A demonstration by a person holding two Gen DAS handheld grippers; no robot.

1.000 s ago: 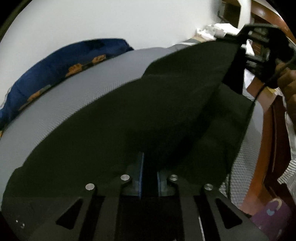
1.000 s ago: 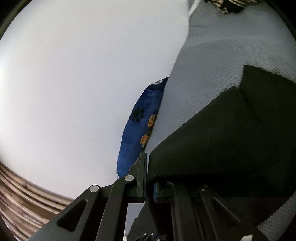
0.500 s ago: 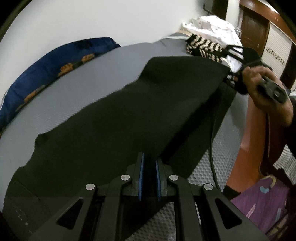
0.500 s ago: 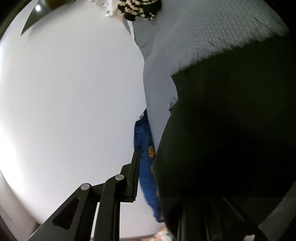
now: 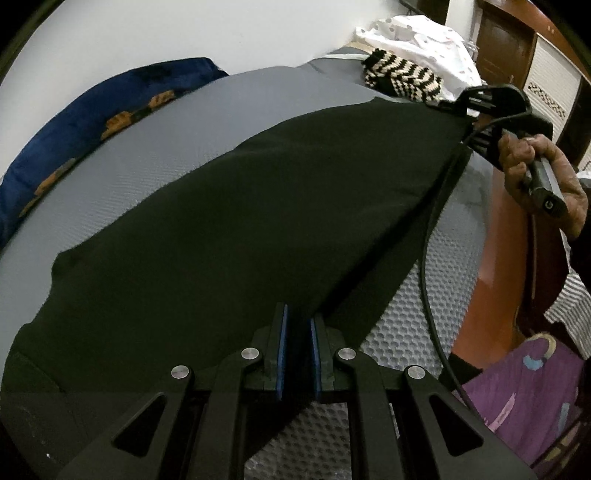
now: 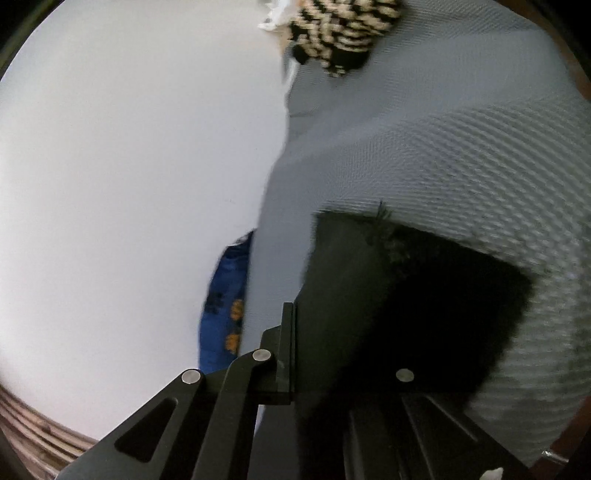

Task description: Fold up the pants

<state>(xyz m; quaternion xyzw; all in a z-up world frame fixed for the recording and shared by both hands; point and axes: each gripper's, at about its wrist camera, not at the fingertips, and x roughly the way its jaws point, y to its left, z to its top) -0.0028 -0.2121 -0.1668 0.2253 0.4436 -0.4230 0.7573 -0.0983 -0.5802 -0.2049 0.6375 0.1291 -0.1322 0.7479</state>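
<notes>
Grey mesh bed [image 5: 229,122] against a white wall [image 5: 147,33].
1 black pants [image 5: 258,221] spread ahead; both tongs, left [image 5: 297,332] and right [image 5: 448,105], clamp its edge.

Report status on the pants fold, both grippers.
Left gripper shut on black pants. Right gripper pinching their far end. Pants down on grey mattress. Striped knit beyond, clear.

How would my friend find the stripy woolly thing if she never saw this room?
Look at the big grey bed against the white wall. Go to its far corner, past the black pants spread over it. The stripy woolly thing lies there beside a white spotted cloth; it alone has black and cream knitted stripes.
</notes>
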